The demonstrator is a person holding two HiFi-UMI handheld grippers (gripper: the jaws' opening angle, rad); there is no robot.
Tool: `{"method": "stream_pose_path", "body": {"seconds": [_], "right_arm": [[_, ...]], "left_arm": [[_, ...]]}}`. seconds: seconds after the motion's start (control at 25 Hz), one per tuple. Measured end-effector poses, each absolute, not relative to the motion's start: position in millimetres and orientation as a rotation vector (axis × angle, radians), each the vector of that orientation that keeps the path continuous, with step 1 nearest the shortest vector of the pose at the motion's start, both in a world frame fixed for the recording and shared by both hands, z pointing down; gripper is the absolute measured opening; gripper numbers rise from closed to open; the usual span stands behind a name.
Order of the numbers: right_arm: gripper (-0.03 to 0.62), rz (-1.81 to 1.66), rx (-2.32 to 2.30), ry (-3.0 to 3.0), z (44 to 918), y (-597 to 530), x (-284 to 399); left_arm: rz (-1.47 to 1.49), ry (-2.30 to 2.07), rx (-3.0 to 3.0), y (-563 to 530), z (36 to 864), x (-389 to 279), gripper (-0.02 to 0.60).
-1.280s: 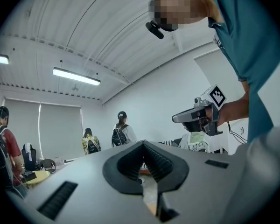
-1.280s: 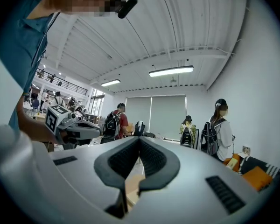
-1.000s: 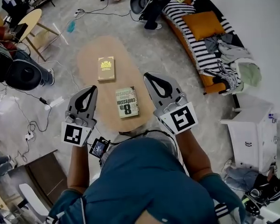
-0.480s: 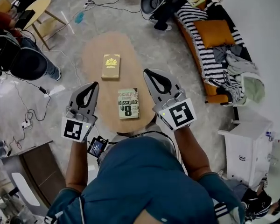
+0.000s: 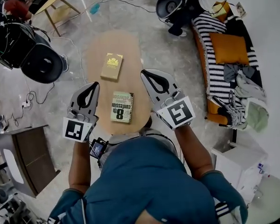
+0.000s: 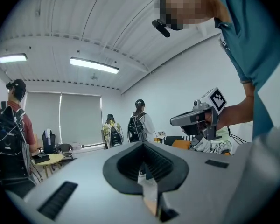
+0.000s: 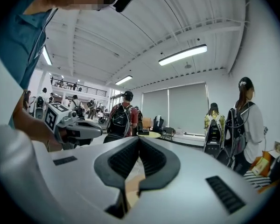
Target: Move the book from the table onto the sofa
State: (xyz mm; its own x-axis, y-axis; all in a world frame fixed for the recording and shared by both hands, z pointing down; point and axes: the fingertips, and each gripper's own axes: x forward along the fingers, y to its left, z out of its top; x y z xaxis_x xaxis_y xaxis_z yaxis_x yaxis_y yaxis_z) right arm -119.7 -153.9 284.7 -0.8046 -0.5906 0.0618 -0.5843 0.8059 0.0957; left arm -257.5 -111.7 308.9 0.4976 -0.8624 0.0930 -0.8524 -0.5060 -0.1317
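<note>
Open the left gripper (image 5: 93,86) and the right gripper (image 5: 144,73), both closed and empty now, then take the pale green paperback book (image 5: 122,107) lying below and between them on the oval wooden surface (image 5: 113,43) by its edges. Leave the tan book (image 5: 111,66) beyond. On the striped sofa (image 5: 214,76), avoid the orange cushion (image 5: 229,48) and heaped clothes (image 5: 243,81).

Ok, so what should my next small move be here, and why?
Probably open both jaws. The left gripper and right gripper are shut and empty, hovering either side of the near book, which lies flat on the table, untouched. Shut jaws cannot take it.
</note>
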Motion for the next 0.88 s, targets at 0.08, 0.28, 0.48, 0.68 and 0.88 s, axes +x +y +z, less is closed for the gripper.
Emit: {"method": "stream_pose_path", "body": {"seconds": [0.08,0.28,0.48,0.68,0.88], "right_arm": [[0.014,-0.088,0.906,-2.916,289.0,-166.3,-111.4],[0.014,-0.039,0.810,-2.940,300.1,-175.3,-122.1],[0.014,-0.023,0.747,-2.925,307.8,-170.5,-156.1],[0.014,-0.074,0.706,-2.893,302.4,-157.8,-189.2],[0.014,-0.131,0.692,-2.863,300.3,-157.1,-226.5]], "left_arm": [[-0.234,1.567,-2.643,-114.6,311.8,-246.8,0.003],[-0.228,1.681,-2.602,-109.7,317.8,-254.1,0.004],[-0.176,1.767,-2.583,-99.6,324.8,-288.9,0.003],[-0.091,1.784,-2.613,-92.2,330.8,-318.7,0.005],[-0.062,1.820,-2.642,-81.0,343.5,-352.1,0.003]]}}
